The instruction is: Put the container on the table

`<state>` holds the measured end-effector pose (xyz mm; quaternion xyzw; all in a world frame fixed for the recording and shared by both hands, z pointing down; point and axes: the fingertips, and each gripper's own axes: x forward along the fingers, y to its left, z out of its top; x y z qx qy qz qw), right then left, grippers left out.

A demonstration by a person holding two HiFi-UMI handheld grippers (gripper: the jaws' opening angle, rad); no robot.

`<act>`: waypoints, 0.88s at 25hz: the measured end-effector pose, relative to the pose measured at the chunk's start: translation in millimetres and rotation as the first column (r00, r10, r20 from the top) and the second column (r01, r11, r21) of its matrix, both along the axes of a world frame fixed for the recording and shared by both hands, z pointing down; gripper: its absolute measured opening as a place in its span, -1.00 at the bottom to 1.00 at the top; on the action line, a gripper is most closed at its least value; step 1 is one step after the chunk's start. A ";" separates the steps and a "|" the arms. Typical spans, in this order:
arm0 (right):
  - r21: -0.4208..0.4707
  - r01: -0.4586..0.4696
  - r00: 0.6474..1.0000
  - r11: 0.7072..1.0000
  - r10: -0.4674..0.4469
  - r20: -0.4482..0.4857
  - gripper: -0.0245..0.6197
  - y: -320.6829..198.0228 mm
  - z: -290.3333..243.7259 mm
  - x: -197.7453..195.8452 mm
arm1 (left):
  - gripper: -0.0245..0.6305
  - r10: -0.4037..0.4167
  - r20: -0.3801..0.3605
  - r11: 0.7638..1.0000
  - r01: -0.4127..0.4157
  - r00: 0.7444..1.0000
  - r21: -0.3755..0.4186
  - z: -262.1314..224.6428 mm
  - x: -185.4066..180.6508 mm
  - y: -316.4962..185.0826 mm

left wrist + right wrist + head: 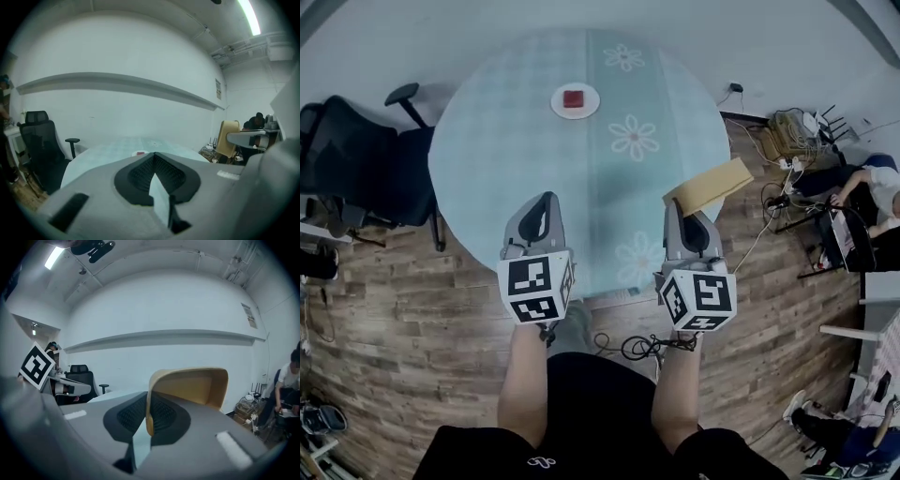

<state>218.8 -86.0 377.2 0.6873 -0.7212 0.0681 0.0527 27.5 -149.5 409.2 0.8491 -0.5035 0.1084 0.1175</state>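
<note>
Only our right gripper [677, 208] carries anything: it pinches the tan container [710, 186] by its rim, lifted over the near right edge of the table [516, 141] for setting down, while our left gripper [549, 199], jaws pressed together on nothing, hangs over the near edge, out of its way.

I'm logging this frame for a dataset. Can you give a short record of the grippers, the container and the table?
left gripper: jaws together, nothing between them
right gripper: shut on the container's rim
container: tan, open, held in the air near the table's right edge, not yet set down
table: round, pale blue flowered cloth
on table: plate with a red object, far side
</note>
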 end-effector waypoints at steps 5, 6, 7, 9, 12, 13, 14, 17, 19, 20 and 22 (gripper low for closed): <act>-0.017 0.023 0.999 1.000 -0.024 -0.045 -0.86 -72.6 -2.9 -31.8 | -0.92 -0.083 -0.052 0.996 0.082 0.995 -0.024 4.9 -50.2 -73.7; -0.022 0.029 0.998 0.999 -0.030 -0.058 -0.86 -81.8 -3.1 -37.1 | -0.92 -0.096 -0.063 0.995 0.095 0.993 -0.026 5.5 -58.4 -82.8; -0.025 0.033 0.997 0.999 -0.035 -0.070 -0.86 -89.8 -3.8 -41.4 | -0.92 -0.107 -0.072 0.994 0.105 0.992 -0.028 6.4 -65.6 -90.6; -0.028 0.035 0.995 0.999 -0.038 -0.090 -0.86 -103.3 -6.1 -45.8 | -0.92 -0.118 -0.086 0.993 0.116 0.989 -0.036 9.0 -75.3 -102.8; -0.078 0.058 0.991 0.995 -0.067 -0.120 -0.86 -121.8 -0.5 -46.9 | -0.92 -0.114 -0.108 0.993 0.109 0.988 -0.049 11.5 -77.0 -117.0; -0.124 0.085 0.986 0.989 -0.101 -0.133 -0.86 -127.8 8.0 -48.8 | -0.92 -0.106 -0.117 0.994 0.100 0.987 -0.054 12.1 -75.3 -121.5; -0.182 0.117 0.978 0.976 -0.145 -0.149 -0.86 -133.2 19.9 -51.8 | -0.92 -0.098 -0.125 0.994 0.091 0.987 -0.059 13.3 -73.3 -125.6; -0.353 0.205 0.933 0.913 -0.292 -0.211 -0.86 -145.9 63.2 -61.3 | -0.92 -0.091 -0.133 0.993 0.080 0.987 -0.081 22.3 -68.5 -131.1; -0.449 0.264 0.886 0.853 -0.399 -0.237 -0.86 -154.9 95.0 -68.9 | -0.92 -0.090 -0.123 0.992 0.079 0.988 -0.097 29.8 -67.9 -128.9; -0.496 0.292 0.860 0.818 -0.451 -0.238 -0.86 -159.8 110.9 -73.0 | -0.92 -0.089 -0.116 0.992 0.077 0.989 -0.104 32.4 -68.9 -127.6; -0.586 0.337 0.803 0.737 -0.550 -0.229 -0.86 -171.5 141.5 -81.7 | -0.92 -0.093 -0.109 0.990 0.080 0.990 -0.117 35.1 -73.8 -128.6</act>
